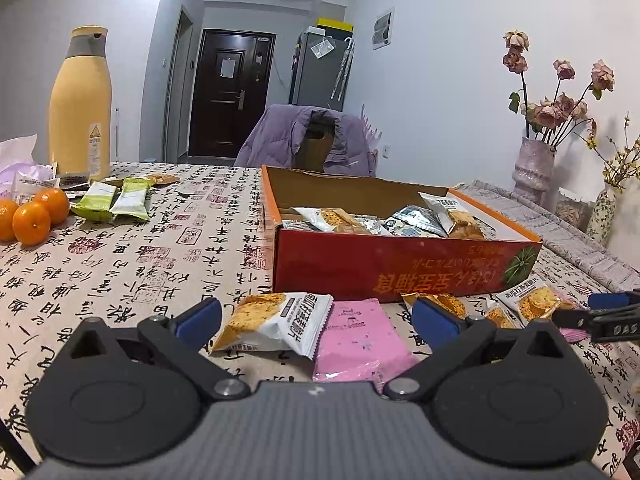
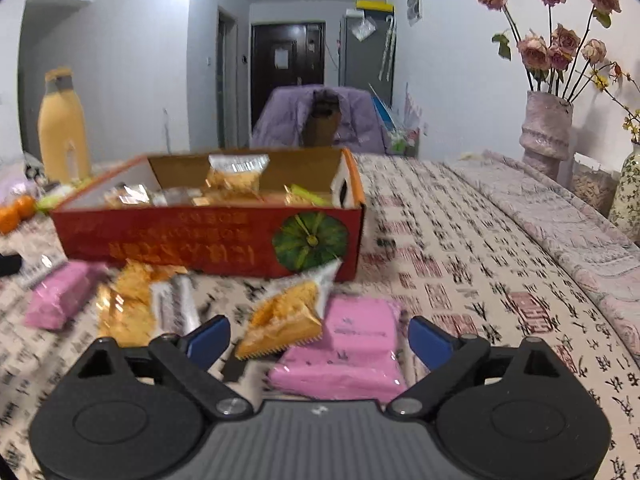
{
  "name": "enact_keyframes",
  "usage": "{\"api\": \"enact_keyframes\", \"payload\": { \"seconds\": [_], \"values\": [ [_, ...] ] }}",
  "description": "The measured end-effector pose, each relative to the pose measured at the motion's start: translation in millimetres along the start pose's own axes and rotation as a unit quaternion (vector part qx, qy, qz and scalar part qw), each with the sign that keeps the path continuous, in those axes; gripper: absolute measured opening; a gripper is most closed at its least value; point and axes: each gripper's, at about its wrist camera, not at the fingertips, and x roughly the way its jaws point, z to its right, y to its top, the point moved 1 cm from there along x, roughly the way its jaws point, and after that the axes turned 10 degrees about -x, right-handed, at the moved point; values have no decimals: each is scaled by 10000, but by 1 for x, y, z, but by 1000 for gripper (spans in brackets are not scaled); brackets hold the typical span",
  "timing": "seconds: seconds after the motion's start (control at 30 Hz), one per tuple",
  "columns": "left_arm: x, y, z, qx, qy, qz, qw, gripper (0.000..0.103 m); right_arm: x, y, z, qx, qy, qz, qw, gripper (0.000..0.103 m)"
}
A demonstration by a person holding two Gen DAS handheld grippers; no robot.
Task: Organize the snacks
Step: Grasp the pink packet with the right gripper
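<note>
Lying loose on the tabletop [image 1: 168, 248] before the red box [image 1: 400, 268] are two pink packs and several white-and-orange ones; the exact count of the latter is unclear through the blur. The left gripper [image 1: 316, 316] stands open, nothing pressed, with one white pack [image 1: 276, 320] and one pink pack [image 1: 360, 340] side by side between its fingers, their long axes running toward the box. The right gripper [image 2: 320, 340] is open too, straddling a tilted white pack [image 2: 288, 316] and another pink pack [image 2: 356, 352], pads clear of both. More packs lie inside the box. Toward the far left edge sit three oranges [image 1: 32, 216], two green packs [image 1: 116, 200] and one bottle [image 1: 80, 100]. Right of the box the cloth lies bare up to the vase [image 2: 546, 132].
</note>
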Motion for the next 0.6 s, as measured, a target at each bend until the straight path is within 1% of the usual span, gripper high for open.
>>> {"api": "enact_keyframes", "payload": {
  "seconds": [0.03, 0.07, 0.1, 0.3, 0.37, 0.4, 0.47, 0.53, 0.6],
  "values": [
    [0, 0, 0, 3, -8, 1, 10000, 103, 4, -2, 0, -10, -15, -108, 9999, 90],
    [0, 0, 0, 4, -9, 6, 10000, 103, 6, -2, 0, 5, -14, -175, 9998, 81],
    [0, 0, 0, 1, -5, 9, 10000, 103, 6, -2, 1, 17, -28, -185, 9998, 79],
    [-2, -1, 0, -9, 23, 28, 10000, 103, 17, 0, 4, -104, -176, -416, 9989, 77],
    [-2, -1, 1, -10, 27, 31, 10000, 103, 24, 1, 8, -12, -102, -532, 9985, 72],
    [-2, -1, 1, -10, 36, 29, 10000, 103, 25, 2, 8, 11, -48, -526, 9986, 71],
    [-2, -1, 1, -12, 56, 23, 10000, 103, 28, 5, 8, -11, -70, -521, 9986, 64],
    [-1, -1, 0, -20, 72, 21, 10000, 103, 29, 6, 6, 1, -42, -501, 9987, 61],
    [-1, 0, -1, -33, 71, 24, 10000, 103, 28, 5, 5, 1, -53, -469, 9989, 60]
  ]
}}
